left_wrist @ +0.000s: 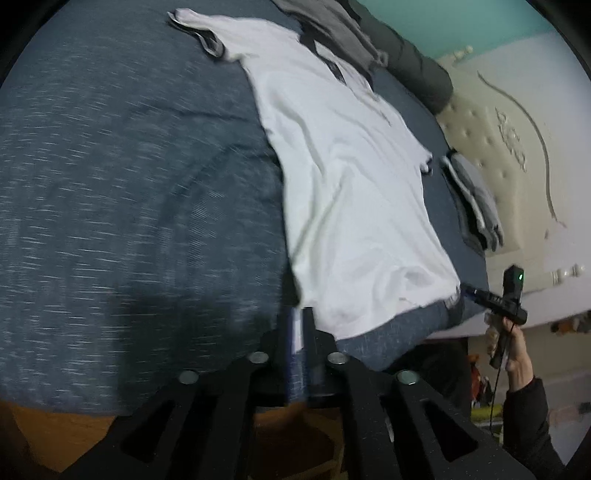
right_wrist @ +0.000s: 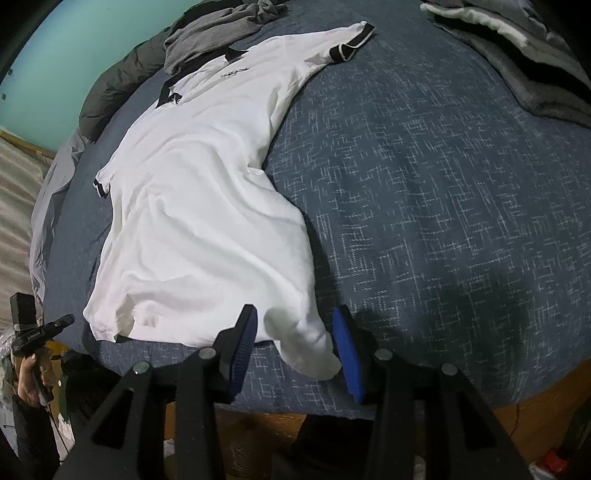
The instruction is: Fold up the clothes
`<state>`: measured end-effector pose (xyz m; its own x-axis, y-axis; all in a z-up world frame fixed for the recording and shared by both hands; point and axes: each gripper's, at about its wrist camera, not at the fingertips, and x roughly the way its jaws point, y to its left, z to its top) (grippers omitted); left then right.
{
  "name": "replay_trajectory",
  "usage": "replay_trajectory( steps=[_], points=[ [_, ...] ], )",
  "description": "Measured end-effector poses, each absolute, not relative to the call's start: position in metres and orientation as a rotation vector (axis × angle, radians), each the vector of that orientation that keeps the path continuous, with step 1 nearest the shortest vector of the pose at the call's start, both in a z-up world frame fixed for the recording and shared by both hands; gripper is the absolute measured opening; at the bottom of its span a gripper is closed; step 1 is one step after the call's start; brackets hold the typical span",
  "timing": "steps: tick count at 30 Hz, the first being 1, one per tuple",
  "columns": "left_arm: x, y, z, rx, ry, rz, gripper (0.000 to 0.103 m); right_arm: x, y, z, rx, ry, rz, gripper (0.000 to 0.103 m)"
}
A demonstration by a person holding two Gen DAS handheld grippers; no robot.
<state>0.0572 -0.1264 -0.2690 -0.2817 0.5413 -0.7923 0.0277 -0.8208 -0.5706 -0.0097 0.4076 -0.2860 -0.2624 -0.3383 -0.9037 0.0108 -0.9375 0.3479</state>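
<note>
A white polo shirt with a black collar and black-trimmed sleeve cuffs lies spread out, front up, on a bed covered in a dark blue patterned sheet. Its hem reaches the near edge of the bed and its collar points toward the far side.

The right gripper sits at the shirt's hem corner with its blue-padded fingers spread wide; a bunched corner of white cloth lies in the gap between them, touching the pad on one side, not clamped.

The left gripper is at the other hem corner of the shirt. Its fingers are drawn close together at the shirt's edge, but the view is blurred and I cannot tell whether any cloth is caught between them.

Beyond the shirt's collar a grey garment lies crumpled, overlapping the collar area, with a dark green pillow just past it. Off the shirt's sleeve, toward the cream tufted headboard, sits a small stack of folded clothes
</note>
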Motion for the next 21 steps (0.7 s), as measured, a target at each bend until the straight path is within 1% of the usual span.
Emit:
replay_trajectory(
  steps=[1, 2, 4, 8, 10, 11, 12, 14, 17, 20, 21],
  points=[
    [0.056, -0.121, -0.272, -1.641, -0.693, 2.153, 0.049, -0.009, 0.408, -0.286, 1.753, -0.397, -2.298, 0.043],
    [0.054, -0.115, -0.275, -1.648, -0.684, 2.141, 0.052, -0.009, 0.407, -0.285, 1.753, -0.392, -2.299, 0.044],
    [0.051, -0.105, -0.28, -1.66, -0.664, 2.118, 0.052, -0.008, 0.408, -0.286, 1.754, -0.387, -2.298, 0.045],
    [0.044, -0.092, -0.291, -1.69, -0.611, 2.121, 0.051, -0.007, 0.408, -0.291, 1.755, -0.377, -2.288, 0.053],
    [0.042, -0.09, -0.295, -1.694, -0.595, 2.125, 0.05, -0.007, 0.407, -0.292, 1.75, -0.376, -2.282, 0.053],
    [0.041, -0.089, -0.296, -1.691, -0.587, 2.128, 0.048, -0.007, 0.407, -0.293, 1.751, -0.375, -2.279, 0.054],
    [0.04, -0.088, -0.297, -1.689, -0.578, 2.132, 0.044, -0.008, 0.407, -0.294, 1.753, -0.373, -2.275, 0.055],
    [0.038, -0.087, -0.3, -1.685, -0.571, 2.13, 0.018, -0.008, 0.406, -0.297, 1.758, -0.371, -2.266, 0.056],
    [0.037, -0.086, -0.304, -1.681, -0.571, 2.116, 0.004, -0.01, 0.406, -0.302, 1.766, -0.376, -2.259, 0.057],
    [0.039, -0.084, -0.3, -1.67, -0.537, 2.13, 0.003, -0.01, 0.404, -0.305, 1.767, -0.36, -2.251, 0.056],
    [0.04, -0.085, -0.297, -1.666, -0.53, 2.138, 0.003, -0.01, 0.403, -0.306, 1.768, -0.353, -2.249, 0.052]
  ],
)
